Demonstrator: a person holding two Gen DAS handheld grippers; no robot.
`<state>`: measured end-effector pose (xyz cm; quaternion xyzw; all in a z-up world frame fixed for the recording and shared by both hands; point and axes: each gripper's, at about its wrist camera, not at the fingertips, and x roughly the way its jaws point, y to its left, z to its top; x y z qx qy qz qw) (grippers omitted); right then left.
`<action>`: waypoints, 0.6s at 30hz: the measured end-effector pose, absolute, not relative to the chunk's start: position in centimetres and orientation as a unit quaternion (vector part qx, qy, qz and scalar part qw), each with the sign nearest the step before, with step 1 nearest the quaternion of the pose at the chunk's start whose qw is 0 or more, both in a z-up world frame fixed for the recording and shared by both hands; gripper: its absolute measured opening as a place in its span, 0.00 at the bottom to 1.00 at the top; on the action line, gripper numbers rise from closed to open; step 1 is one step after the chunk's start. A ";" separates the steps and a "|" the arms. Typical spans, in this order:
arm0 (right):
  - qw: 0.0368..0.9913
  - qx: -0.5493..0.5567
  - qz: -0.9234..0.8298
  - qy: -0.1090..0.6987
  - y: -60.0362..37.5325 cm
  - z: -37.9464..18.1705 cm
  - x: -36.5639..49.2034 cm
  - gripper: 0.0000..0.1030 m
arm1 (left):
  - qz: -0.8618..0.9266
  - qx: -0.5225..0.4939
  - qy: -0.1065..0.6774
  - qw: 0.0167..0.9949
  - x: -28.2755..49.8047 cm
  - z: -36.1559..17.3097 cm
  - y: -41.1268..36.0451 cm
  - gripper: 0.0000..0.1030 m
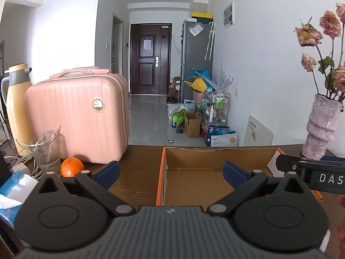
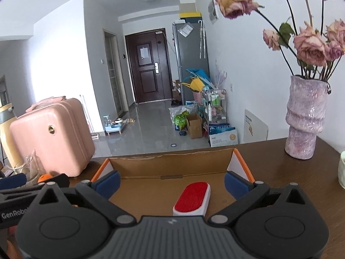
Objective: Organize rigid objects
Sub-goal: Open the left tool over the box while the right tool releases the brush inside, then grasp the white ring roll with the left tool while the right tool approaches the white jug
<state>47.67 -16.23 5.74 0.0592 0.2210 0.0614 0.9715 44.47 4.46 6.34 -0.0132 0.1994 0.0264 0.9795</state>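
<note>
Inside cardboard box: red-topped brush lying flat | right gripper spread | left gripper spread

Each gripper is black plastic with blue pads (silver pivot pins, ribbed grey housing).

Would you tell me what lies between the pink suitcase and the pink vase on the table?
The open cardboard box sits between the suitcase and vase, shown in the right wrist view.
</note>
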 end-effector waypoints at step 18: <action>0.979 0.032 0.080 0.182 -17.8 6.5 39.8 1.00 | 0.034 -0.013 0.183 0.982 37.1 6.6 4.9 1.00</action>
